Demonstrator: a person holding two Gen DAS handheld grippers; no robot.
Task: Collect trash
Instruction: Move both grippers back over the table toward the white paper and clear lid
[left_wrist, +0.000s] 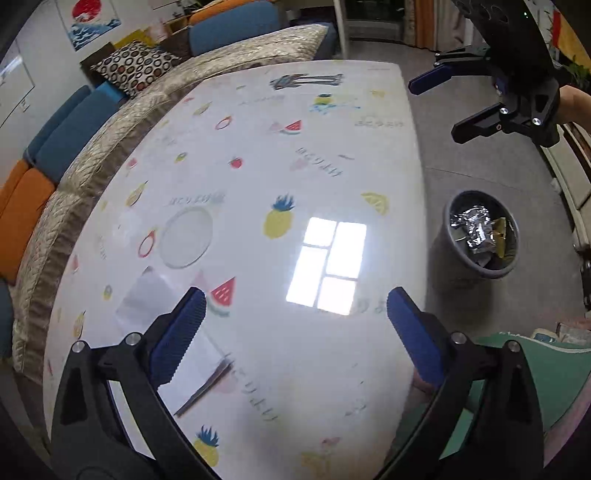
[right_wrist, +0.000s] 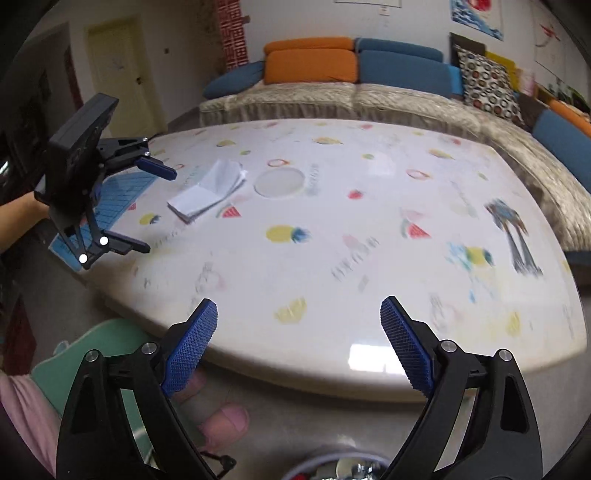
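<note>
A grey trash bin (left_wrist: 480, 236) stands on the floor beside the table's right edge, holding crumpled foil (left_wrist: 474, 227) and a yellow wrapper. Its rim shows at the bottom of the right wrist view (right_wrist: 332, 465). A white folded paper booklet (right_wrist: 210, 192) lies on the fruit-print table (right_wrist: 332, 258); in the left wrist view the paper booklet (left_wrist: 192, 373) lies under my left finger. My left gripper (left_wrist: 295, 332) is open and empty above the table. My right gripper (right_wrist: 299, 343) is open and empty, above the bin; it also shows in the left wrist view (left_wrist: 436, 107).
A beige sofa (right_wrist: 369, 99) with blue and orange cushions curves around the table's far side. A round clear coaster (left_wrist: 186, 236) lies on the table. A blue sheet (right_wrist: 110, 206) lies at the table's corner. A green stool (left_wrist: 546, 373) stands near the table.
</note>
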